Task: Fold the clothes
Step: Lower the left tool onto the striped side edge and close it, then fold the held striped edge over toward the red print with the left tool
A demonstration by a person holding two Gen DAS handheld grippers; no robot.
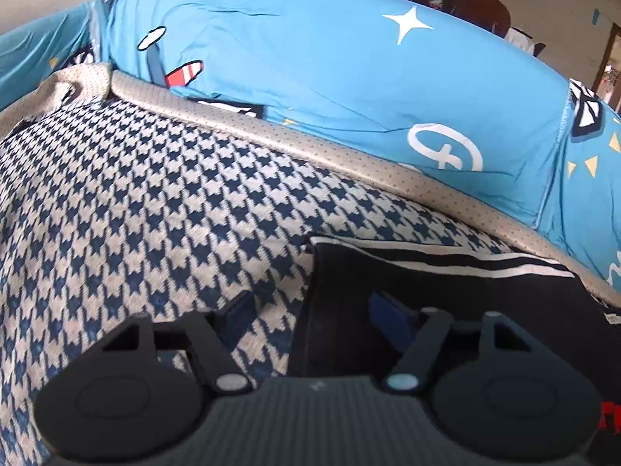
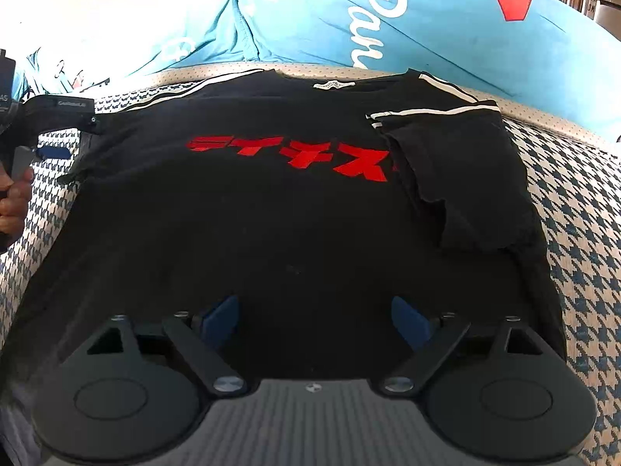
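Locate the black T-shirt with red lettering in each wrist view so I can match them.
Left wrist: black T-shirt at lower right, only its striped sleeve edge.
Right wrist: black T-shirt fills the centre, spread flat.
Shared landmark: houndstooth blanket underneath.

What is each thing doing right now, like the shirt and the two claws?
Black T-shirt with red lettering: spread flat on the cover, one sleeve folded in over the body.
Left claw: open, straddling the shirt's edge.
Right claw: open, over the shirt's lower part, holding nothing.
Blue-and-white houndstooth cover: lying flat under the shirt.
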